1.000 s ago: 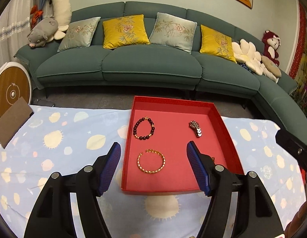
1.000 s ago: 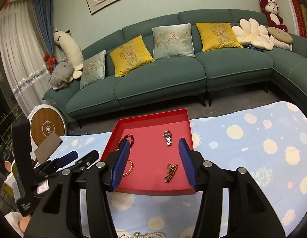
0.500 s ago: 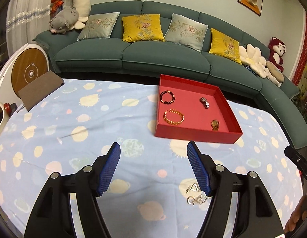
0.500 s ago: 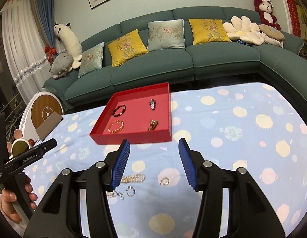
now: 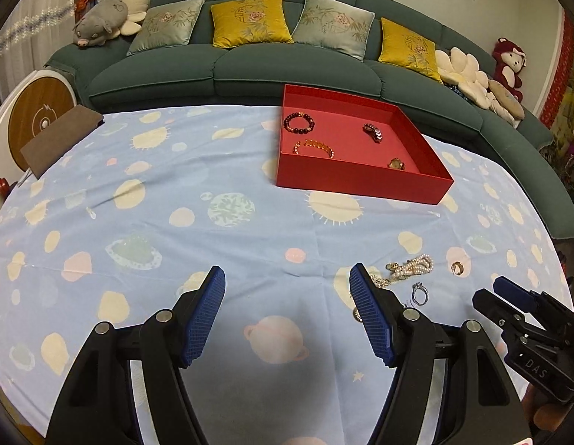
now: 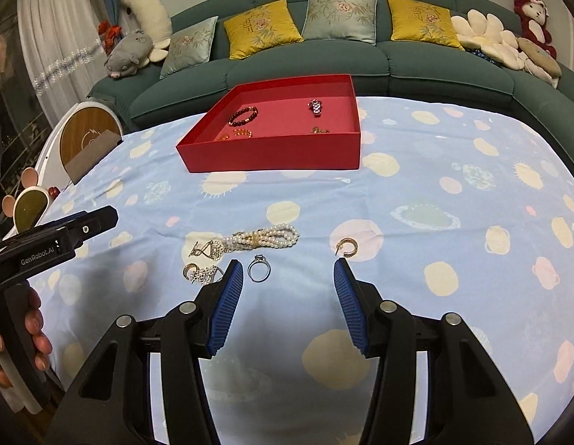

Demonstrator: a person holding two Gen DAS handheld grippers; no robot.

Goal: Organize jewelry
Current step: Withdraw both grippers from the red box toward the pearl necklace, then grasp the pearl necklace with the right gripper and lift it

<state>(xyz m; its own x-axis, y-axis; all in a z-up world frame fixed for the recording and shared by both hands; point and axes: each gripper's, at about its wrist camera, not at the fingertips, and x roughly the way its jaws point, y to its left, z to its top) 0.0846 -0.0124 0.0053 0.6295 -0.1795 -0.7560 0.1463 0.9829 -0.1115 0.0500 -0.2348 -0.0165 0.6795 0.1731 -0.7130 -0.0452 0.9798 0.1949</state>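
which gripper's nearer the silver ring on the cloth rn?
Right. The right gripper has the silver ring just inside its left fingertip; the left gripper sits farther to the ring's left, ring outside its fingers.

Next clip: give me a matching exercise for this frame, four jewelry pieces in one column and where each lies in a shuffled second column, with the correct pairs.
Column 1
1. dark bead bracelet
2. pearl bracelet
3. silver ring
4. gold hoop earring

Column 2
A. on the cloth, apart from the other loose pieces, out ahead of the right jaw of the right gripper
B. inside the red tray
C. on the cloth, just beyond the ring
D. on the cloth, right beside the right gripper's left jaw tip

Pairs: 1-B, 2-C, 3-D, 4-A
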